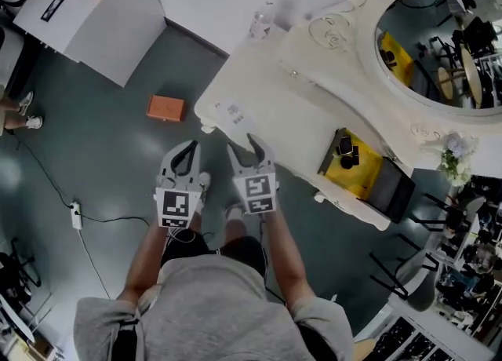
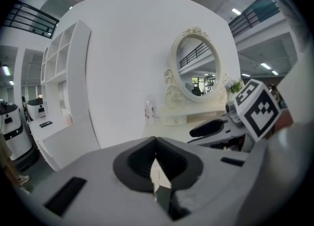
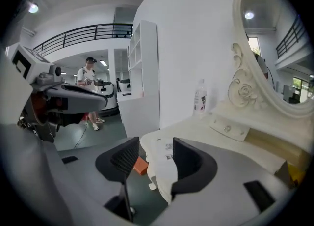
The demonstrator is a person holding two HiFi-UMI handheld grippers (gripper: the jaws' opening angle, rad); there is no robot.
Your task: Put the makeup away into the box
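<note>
A yellow box (image 1: 359, 173) with black makeup items (image 1: 346, 147) in it sits on the white dressing table (image 1: 271, 89), to the right of both grippers. I hold the grippers side by side before the table's left corner. My left gripper (image 1: 188, 147) (image 2: 156, 158) hangs over the floor with its jaws together and nothing between them. My right gripper (image 1: 243, 146) (image 3: 149, 158) is open and empty, its tips at the table's edge near a printed label (image 1: 233, 111) (image 3: 169, 150). A corner of the yellow box (image 3: 296, 173) shows at far right in the right gripper view.
An oval mirror (image 1: 439, 45) (image 2: 196, 70) stands at the table's back, with a clear bottle (image 1: 261, 23) (image 3: 199, 97) by the wall. On the grey floor lie an orange box (image 1: 165, 107) and a power strip (image 1: 76, 215). A white shelf unit (image 1: 94, 6) stands left. A person (image 3: 88, 80) stands far off.
</note>
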